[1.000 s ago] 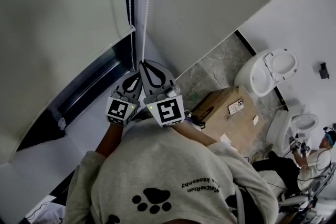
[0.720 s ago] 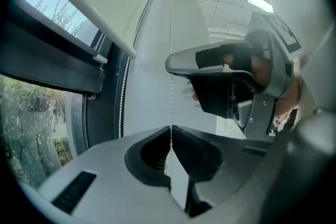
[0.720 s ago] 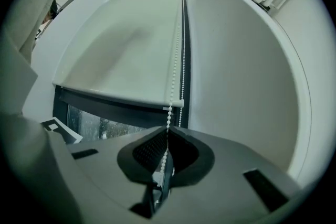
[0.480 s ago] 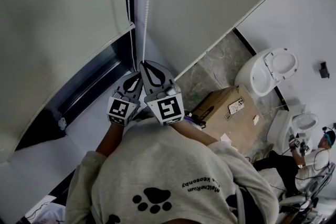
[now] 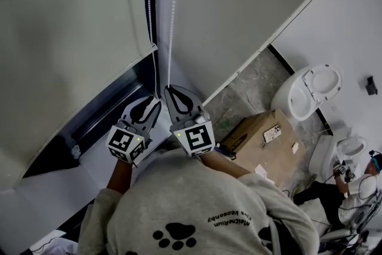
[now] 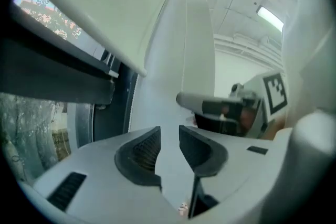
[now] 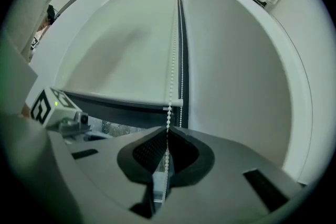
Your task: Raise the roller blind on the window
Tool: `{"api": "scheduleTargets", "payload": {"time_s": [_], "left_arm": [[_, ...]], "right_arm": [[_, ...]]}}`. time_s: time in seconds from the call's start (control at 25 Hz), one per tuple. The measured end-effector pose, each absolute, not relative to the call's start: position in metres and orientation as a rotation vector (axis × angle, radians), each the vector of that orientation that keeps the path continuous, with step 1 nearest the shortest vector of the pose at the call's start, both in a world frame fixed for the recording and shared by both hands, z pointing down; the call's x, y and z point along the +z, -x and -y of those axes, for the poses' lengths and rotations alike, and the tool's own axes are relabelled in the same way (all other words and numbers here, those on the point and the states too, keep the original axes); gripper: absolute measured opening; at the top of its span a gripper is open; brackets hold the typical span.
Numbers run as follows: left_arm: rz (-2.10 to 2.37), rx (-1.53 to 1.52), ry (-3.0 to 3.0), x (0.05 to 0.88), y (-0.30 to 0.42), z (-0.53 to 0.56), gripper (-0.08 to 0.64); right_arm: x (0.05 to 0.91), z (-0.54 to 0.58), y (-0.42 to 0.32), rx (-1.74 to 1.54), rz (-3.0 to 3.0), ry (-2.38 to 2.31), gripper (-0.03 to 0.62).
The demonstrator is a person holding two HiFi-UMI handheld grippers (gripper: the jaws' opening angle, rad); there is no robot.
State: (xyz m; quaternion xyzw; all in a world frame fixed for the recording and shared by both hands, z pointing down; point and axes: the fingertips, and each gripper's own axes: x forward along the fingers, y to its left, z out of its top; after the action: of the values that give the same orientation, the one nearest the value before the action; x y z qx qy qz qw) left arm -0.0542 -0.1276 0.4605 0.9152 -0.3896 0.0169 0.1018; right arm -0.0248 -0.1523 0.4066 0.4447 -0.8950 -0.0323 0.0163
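Note:
The pale roller blind (image 5: 65,27) covers most of the window, its bottom bar (image 7: 115,99) low over the dark frame. The white bead chain (image 5: 174,15) hangs along the blind's right edge. My right gripper (image 5: 170,90) is shut on the bead chain (image 7: 171,76), which runs down between its jaws in the right gripper view (image 7: 167,136). My left gripper (image 5: 154,103) sits just left of it, off the chain. Its jaws stand a little apart with nothing between them (image 6: 169,136).
The dark window frame (image 5: 101,110) and white sill (image 5: 95,149) lie below the blind. A cardboard box (image 5: 262,134) and two toilets (image 5: 304,92) (image 5: 349,146) stand on the floor at right. Another person (image 5: 343,188) sits at the far right.
My left gripper has drawn away from the chain and from the right gripper, to the left in the head view. The right gripper keeps its hold on the chain in place.

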Motion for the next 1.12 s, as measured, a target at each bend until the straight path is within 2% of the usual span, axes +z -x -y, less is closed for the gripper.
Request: {"api": "scheduleTargets", "payload": {"time_s": [0.28, 0.44, 0.68, 0.88, 1.12], "left_arm": [[1.081, -0.06, -2.847, 0.344, 0.052, 0.127, 0.104], [1.037, -0.074, -2.9, 0.305, 0.038, 0.134, 0.104], [1.025, -0.03, -2.926, 0.29, 0.027, 0.15, 0.098], [1.025, 0.021, -2.948, 0.288, 0.022, 0.156, 0.012], [1.089, -0.03, -2.943, 0.29, 0.028, 0.155, 0.008]], "right_arm": [[0.408, 0.146, 0.031, -0.116, 2.784, -1.343, 0.014], [0.404, 0.147, 0.032, -0.12, 2.782, -1.336, 0.014], [0.405, 0.146, 0.035, -0.111, 2.784, -1.326, 0.014], [0.407, 0.146, 0.035, -0.116, 2.779, -1.333, 0.014], [0.411, 0.148, 0.033, -0.159, 2.766, -1.336, 0.014]]}}
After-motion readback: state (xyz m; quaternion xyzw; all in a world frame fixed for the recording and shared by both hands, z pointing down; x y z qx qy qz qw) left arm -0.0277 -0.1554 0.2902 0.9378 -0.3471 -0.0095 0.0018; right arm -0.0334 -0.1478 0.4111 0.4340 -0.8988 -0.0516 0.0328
